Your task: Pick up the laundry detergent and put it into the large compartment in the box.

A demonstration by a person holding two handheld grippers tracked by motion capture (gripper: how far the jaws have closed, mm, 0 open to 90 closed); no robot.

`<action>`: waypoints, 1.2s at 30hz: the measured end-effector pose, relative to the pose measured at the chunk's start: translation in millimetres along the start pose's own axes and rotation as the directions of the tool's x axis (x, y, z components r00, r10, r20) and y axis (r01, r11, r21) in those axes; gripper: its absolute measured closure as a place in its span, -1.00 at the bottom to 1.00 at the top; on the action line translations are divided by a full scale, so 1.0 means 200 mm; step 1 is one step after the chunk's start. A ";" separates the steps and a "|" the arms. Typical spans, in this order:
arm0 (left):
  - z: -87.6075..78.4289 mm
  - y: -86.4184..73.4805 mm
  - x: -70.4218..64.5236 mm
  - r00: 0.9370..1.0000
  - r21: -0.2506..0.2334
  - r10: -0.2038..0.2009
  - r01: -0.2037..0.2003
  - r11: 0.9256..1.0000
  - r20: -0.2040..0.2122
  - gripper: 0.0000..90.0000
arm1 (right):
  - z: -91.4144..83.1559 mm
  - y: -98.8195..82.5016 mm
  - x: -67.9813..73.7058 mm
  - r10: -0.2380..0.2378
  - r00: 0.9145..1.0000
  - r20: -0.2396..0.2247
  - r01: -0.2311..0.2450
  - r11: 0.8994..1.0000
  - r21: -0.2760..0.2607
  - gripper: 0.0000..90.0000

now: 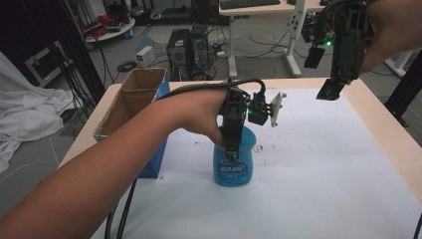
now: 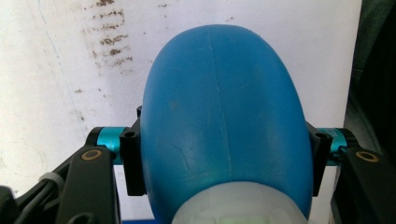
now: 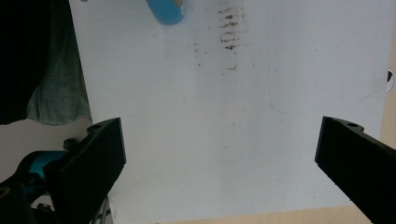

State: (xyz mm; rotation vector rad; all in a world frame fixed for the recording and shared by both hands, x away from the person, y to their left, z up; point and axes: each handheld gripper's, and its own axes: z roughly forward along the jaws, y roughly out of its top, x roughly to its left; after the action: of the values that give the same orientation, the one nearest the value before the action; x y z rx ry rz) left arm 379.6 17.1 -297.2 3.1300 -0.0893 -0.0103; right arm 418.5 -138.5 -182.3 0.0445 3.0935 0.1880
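A blue plastic bottle (image 1: 233,172) with a printed label stands upright on the white sheet near the table's middle. My left gripper (image 1: 231,149) comes down on it from above, its jaws shut on the bottle's upper body. In the left gripper view the bottle (image 2: 224,107) sits between the two black pads (image 2: 133,161), which press on both of its sides. My right gripper (image 1: 328,92) hangs high over the table's far right side, away from the bottle. Its jaws (image 3: 229,158) stand wide open over bare sheet, and the bottle (image 3: 166,11) shows at that view's top edge.
An open cardboard box (image 1: 134,99) stands at the table's left edge, close beside my left forearm. The white sheet (image 1: 323,164) carries brown smudges near the bottle. Beyond the table are a computer tower (image 1: 179,50), cables and a desk.
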 end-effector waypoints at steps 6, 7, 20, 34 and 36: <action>0.00 0.00 -0.01 1.000 0.000 -0.004 0.004 1.000 -0.008 -0.17 | 0.00 0.00 0.00 -0.003 1.000 -0.001 0.003 1.000 -0.001 -0.98; 0.00 0.00 -0.01 1.000 0.007 -0.008 0.008 1.000 -0.010 -0.17 | 0.00 0.01 0.00 0.001 1.000 -0.001 -0.001 1.000 0.001 -0.98; -0.18 -0.06 -0.05 1.000 -0.001 -0.032 0.032 1.000 0.002 -0.16 | 0.00 0.01 0.00 -0.007 1.000 0.002 0.007 1.000 -0.005 -0.98; -0.53 -0.25 -0.01 0.976 -0.041 -0.212 0.210 0.977 -0.059 -0.16 | 0.00 0.03 0.01 -0.013 1.000 0.001 0.013 1.000 -0.006 -0.98; -0.60 -0.31 0.00 0.962 -0.048 -0.265 0.262 0.964 -0.072 -0.16 | 0.00 0.04 0.01 -0.024 1.000 0.002 0.024 1.000 -0.011 -0.98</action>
State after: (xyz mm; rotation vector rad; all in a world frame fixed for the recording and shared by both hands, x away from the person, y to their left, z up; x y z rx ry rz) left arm 384.9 79.5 -178.4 3.0730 0.3246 0.1070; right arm 416.9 -130.5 -182.2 0.0071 3.0896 0.2033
